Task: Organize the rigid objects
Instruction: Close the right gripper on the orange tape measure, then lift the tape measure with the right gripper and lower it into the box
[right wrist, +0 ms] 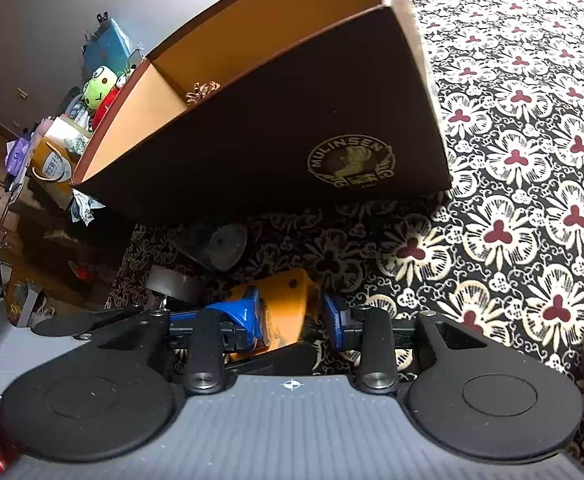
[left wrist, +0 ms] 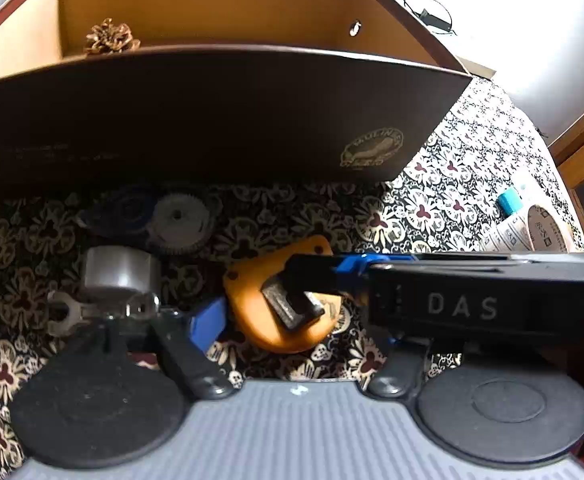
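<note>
The orange tool (right wrist: 284,300) lies on the patterned counter (right wrist: 532,160) just near of the box (right wrist: 292,128), the right gripper (right wrist: 292,316) pinching it between blue fingers (right wrist: 244,312). The left gripper (left wrist: 280,312) hovers beside it, fingers spread. Only a pinecone (left wrist: 110,38) sits boxed; gears (left wrist: 180,224), tape roll (left wrist: 120,272) and wrench (left wrist: 66,312) remain outside.

patterned tablecloth (right wrist: 532,128), frog plush (right wrist: 97,90)

Pine cone (left wrist: 111,37) half behind box wall (left wrist: 212,120)
</note>
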`<state>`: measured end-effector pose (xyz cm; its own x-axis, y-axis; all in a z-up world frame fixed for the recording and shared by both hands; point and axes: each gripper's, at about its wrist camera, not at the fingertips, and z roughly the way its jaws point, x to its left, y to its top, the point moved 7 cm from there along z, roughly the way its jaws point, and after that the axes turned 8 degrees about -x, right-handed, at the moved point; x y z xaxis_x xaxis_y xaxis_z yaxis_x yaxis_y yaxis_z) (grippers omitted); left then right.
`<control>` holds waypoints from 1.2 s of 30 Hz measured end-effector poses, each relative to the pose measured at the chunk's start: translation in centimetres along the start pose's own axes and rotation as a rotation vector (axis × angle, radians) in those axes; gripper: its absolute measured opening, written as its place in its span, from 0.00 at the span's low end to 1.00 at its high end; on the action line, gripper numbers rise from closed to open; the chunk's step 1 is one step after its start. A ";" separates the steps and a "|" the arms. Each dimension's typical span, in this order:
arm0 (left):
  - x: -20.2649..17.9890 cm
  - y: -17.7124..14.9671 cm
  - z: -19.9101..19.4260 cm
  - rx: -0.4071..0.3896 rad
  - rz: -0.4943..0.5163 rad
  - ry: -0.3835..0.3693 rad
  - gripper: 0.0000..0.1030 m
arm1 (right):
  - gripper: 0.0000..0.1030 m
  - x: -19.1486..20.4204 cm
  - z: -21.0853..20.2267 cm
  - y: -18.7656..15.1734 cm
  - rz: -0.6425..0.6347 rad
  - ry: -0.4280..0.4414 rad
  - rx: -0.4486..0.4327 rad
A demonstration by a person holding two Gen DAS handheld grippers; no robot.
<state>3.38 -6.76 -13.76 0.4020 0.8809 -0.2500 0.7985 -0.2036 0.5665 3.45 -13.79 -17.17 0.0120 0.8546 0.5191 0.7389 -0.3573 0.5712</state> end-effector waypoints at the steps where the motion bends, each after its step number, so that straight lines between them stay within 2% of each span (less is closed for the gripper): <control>1: -0.1 0.0 0.0 -0.003 0.010 0.008 0.66 | 0.18 0.2 0.0 0.0 -0.016 -0.004 -0.001; 3: -0.5 -0.1 0.1 -0.006 0.032 0.024 0.65 | 0.17 0.5 0.0 0.0 -0.058 -0.009 -0.003; 5: -0.6 0.1 0.1 -0.008 0.044 0.038 0.58 | 0.17 0.4 0.0 0.0 -0.046 -0.009 -0.004; 10: -1.2 0.3 0.1 0.010 0.051 0.007 0.55 | 0.12 -0.6 -0.8 0.2 -0.007 -0.021 -0.003; 18: -4.2 1.1 -0.3 0.003 0.126 -0.053 0.54 | 0.12 -1.0 -3.9 0.7 -0.007 -0.053 -0.058; 28: -9.9 4.7 -4.2 -0.109 0.277 -0.152 0.53 | 0.12 -1.4 -11.4 3.6 -0.005 -0.089 -0.253; 36: -11.9 10.5 -6.8 -0.233 0.377 -0.192 0.53 | 0.12 0.2 -13.6 9.5 -0.037 -0.101 -0.428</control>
<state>3.93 -16.52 0.50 0.7372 0.6647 -0.1215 0.4685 -0.3732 0.8007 1.31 -22.14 -3.03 0.0726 0.8948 0.4406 0.3947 -0.4315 0.8112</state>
